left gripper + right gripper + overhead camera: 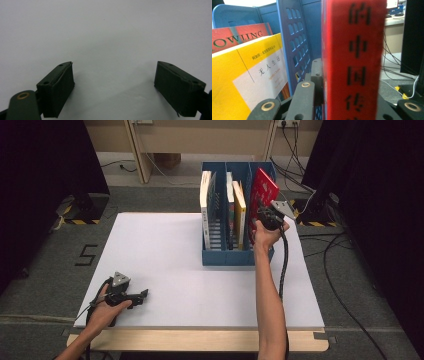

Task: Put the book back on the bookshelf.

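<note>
Left tongs point(142, 296): rested on the white bench point(175, 270) near its front left corner, jaws spread, nothing between them.

Blue file rack point(235, 256): stood at the bench's far middle; white book point(205, 205) in the left bay, yellow book point(240, 212) in the middle bay.

Red book point(261, 195): tilted, at the rack's right bay, clamped at its spine by the right tongs point(261, 221). Judged a stiff, fairly light paperback with a slick cover; best pinched low across the spine, where it cannot flex.
</note>
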Available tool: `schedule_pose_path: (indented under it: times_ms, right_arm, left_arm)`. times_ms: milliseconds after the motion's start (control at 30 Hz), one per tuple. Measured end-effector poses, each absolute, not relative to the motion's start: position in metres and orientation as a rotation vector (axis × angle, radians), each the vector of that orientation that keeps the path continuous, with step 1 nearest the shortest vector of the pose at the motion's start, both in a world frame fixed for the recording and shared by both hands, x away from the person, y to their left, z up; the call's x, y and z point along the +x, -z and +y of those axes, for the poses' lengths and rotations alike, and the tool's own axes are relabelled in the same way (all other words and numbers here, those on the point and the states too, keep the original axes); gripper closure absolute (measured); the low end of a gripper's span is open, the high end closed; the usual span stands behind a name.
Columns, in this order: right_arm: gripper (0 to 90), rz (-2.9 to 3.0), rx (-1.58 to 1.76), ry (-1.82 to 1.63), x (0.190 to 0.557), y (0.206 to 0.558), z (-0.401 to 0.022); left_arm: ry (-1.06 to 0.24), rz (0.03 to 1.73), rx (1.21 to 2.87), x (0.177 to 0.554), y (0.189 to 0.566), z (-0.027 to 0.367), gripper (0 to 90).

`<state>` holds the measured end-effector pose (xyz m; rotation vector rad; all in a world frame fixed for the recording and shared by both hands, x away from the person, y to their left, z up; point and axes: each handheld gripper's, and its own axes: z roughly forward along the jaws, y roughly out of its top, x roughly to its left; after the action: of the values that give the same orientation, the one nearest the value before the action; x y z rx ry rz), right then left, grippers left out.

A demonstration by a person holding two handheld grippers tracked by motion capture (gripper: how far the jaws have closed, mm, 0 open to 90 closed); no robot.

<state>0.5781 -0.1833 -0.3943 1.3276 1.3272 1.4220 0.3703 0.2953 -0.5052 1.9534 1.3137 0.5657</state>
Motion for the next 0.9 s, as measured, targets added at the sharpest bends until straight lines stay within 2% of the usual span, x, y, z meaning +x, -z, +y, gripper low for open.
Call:
schedule_pose_path:
  times_ms: [900]
  right_arm:
    - [76.5, 1.524, 1.316, -1.381, 0.558, 0.397, -0.192]
  left_arm:
    - [-0.569, 1.314, 1.954, 0.37, 0.505, 0.295, 15.1]
